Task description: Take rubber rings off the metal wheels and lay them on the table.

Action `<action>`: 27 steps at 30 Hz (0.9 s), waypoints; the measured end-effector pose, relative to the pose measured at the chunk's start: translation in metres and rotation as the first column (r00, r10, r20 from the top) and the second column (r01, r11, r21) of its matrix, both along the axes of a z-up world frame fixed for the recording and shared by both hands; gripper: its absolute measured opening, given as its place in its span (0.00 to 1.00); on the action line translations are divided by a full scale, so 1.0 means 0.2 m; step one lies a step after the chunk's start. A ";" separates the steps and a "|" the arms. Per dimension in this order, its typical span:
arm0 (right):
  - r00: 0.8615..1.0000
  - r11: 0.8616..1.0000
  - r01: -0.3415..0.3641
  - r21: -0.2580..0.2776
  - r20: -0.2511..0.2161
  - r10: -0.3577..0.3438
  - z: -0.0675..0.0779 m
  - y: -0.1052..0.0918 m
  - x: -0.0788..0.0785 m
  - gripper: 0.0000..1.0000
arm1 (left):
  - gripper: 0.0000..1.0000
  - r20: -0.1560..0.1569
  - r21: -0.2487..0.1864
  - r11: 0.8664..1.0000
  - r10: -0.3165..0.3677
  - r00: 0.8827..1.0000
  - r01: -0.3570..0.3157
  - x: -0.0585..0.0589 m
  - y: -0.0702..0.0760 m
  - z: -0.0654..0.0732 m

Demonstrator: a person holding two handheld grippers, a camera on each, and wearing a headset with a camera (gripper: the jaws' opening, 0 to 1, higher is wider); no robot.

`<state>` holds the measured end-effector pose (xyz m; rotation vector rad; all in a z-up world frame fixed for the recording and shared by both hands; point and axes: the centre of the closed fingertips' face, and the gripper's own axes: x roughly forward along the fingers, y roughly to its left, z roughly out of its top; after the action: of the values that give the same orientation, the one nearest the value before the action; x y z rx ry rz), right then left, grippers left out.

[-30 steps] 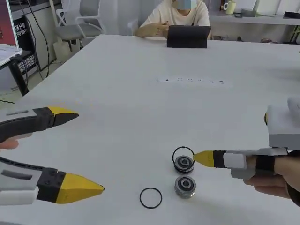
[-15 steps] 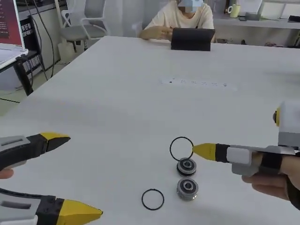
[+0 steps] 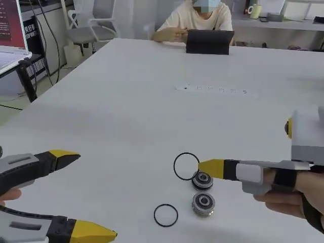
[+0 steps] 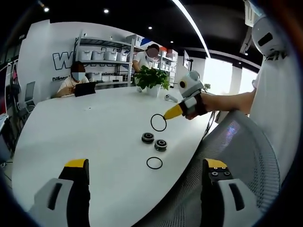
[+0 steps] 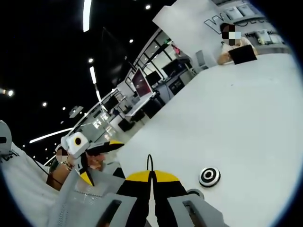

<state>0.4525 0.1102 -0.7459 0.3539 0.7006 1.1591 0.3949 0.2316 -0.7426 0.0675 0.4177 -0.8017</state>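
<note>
My right gripper (image 3: 201,166) is shut on a black rubber ring (image 3: 186,166) and holds it upright just above the table, left of the two metal wheels. One wheel (image 3: 202,179) lies right under the gripper's tip, the other (image 3: 203,202) nearer to me. A second loose ring (image 3: 165,214) lies flat on the table to their left. In the right gripper view the held ring (image 5: 149,163) stands edge-on above the closed jaws, beside a wheel (image 5: 209,176). My left gripper (image 3: 88,195) hangs open at the lower left, well away from the wheels (image 4: 147,137).
The white table (image 3: 152,101) stretches far ahead. A person (image 3: 200,17) sits at its far end behind a dark laptop (image 3: 209,42). Office chairs (image 3: 88,25) stand at the back left. A potted plant (image 4: 151,80) stands on the table in the left gripper view.
The right gripper has pulled the ring fully off the farther wheel and carried it up and to the left. The left gripper has dropped a little lower.
</note>
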 end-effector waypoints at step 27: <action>0.985 0.970 -0.170 -0.174 -0.006 0.171 -0.22 0.16 -0.18 0.00 | 0.99 -0.042 0.002 1.000 -0.001 0.999 0.001 -0.01 0.00 -0.05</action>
<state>0.4172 0.1427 -0.7893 0.1424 0.8305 1.2502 0.3925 0.2314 -0.7525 0.0526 0.4579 -0.8053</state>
